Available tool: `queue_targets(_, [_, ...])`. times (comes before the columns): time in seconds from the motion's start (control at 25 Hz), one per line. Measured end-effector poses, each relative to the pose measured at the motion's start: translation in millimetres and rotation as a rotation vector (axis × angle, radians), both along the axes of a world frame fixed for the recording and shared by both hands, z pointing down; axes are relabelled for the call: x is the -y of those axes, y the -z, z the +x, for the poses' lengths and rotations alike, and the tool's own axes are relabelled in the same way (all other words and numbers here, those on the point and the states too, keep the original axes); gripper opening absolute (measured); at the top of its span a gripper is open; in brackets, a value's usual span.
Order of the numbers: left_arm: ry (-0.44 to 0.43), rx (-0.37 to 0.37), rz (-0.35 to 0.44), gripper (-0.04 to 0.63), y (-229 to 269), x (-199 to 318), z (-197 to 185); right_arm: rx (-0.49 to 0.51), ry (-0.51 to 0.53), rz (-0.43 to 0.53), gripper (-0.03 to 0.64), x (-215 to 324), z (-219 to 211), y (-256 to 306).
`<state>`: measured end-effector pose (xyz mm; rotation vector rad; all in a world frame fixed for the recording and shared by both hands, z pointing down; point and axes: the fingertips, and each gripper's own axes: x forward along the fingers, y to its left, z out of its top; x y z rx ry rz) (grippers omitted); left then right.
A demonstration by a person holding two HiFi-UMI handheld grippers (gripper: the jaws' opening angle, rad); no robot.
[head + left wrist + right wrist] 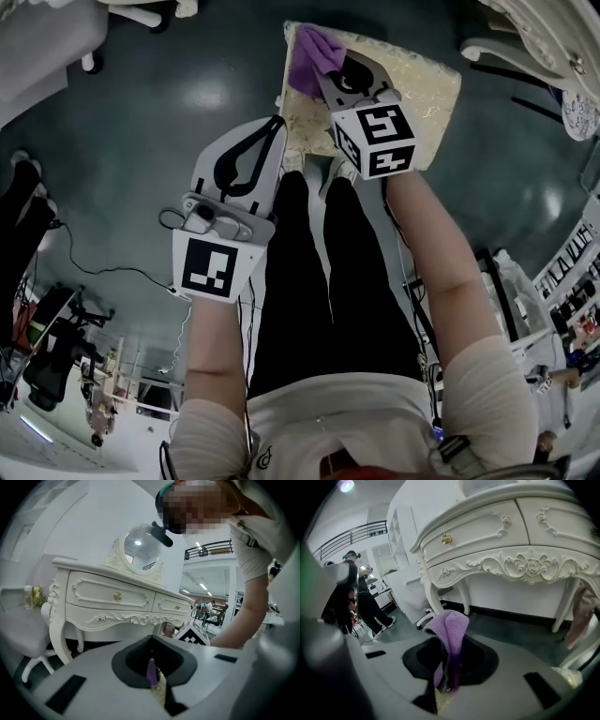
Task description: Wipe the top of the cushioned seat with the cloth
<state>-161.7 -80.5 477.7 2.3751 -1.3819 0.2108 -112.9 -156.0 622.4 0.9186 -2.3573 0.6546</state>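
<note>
The cushioned seat (pixel 417 89) has a beige patterned top and stands in front of the person's legs. My right gripper (pixel 330 67) is over the seat's left part, shut on the purple cloth (pixel 314 52), which bunches past its tips. In the right gripper view the cloth (pixel 451 627) hangs folded between the shut jaws of that gripper (pixel 446 667). My left gripper (pixel 277 124) hovers at the seat's left edge, shut with nothing in it. Through the left gripper (pixel 152 644) a sliver of cloth (pixel 151 671) and seat (pixel 161 693) shows.
A white carved dressing table (pixel 511 550) with gold knobs and a round mirror (pixel 138 545) stands beyond the seat. A white chair (pixel 23 634) is to its left. Cables (pixel 94 270) lie on the dark floor. People (pixel 354 595) stand far off.
</note>
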Motion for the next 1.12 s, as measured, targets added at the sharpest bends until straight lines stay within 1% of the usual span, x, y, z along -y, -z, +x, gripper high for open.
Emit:
queue_targets(0.12, [0.020, -0.028, -0.007, 0.012, -5, 6, -9, -0.055, 0.035, 0.005, 0.080, 9, -8, -16])
queue_targets(0.24, [0.031, -0.023, -0.002, 0.012, -5, 8, -18, -0.103, 0.051, 0.014, 0.081, 15, -10, -29])
queue_targets(0.44, [0.014, -0.012, 0.010, 0.012, -3, 6, -20, -0.129, 0.041, -0.002, 0.084, 18, -2, -40])
queue_targets(0.6, [-0.008, -0.031, 0.013, 0.012, -1, 10, -11, -0.143, 0.035, -0.018, 0.086, 22, 2, -41])
queue_targets(0.84, [-0.039, -0.044, -0.006, 0.012, 1, 6, 11, -0.118, -0.032, -0.082, 0.086, 19, 27, -39])
queue_targets(1.12, [-0.099, -0.042, -0.035, 0.012, -8, 0, 46, -0.138, -0.039, -0.086, 0.087, 19, 65, -41])
